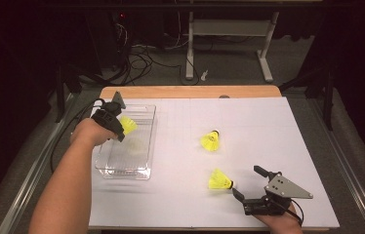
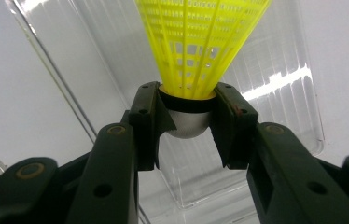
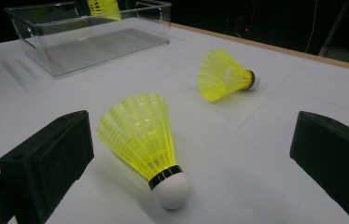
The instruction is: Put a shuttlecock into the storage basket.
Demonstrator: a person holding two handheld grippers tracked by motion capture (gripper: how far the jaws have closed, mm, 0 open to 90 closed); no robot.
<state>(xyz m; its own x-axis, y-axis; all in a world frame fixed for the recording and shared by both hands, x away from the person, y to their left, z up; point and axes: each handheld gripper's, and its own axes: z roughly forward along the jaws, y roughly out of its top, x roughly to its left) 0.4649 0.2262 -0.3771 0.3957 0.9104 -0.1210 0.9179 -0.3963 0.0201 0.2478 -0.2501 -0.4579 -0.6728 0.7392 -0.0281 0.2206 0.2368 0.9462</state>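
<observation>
My left gripper (image 1: 122,130) is shut on the white cork of a yellow shuttlecock (image 2: 196,51), held over the clear plastic box (image 1: 122,168) at the table's left; the same shuttlecock (image 1: 128,125) hangs above the box's far half. A second yellow shuttlecock (image 1: 219,180) lies on its side on the white table, its cork toward my right gripper (image 1: 249,183). That gripper stands open, its jaws wide on either side of the shuttlecock (image 3: 144,140) without touching it. A third shuttlecock (image 1: 211,140) lies farther back at mid-table; it appears behind the near shuttlecock (image 3: 224,74).
The clear box (image 3: 37,32) has upright walls and a ribbed floor (image 2: 275,84). The table's wooden far edge (image 1: 190,91) runs behind the white sheet. Cables and table legs (image 1: 189,48) lie on the floor beyond. Bare white surface spreads to the right.
</observation>
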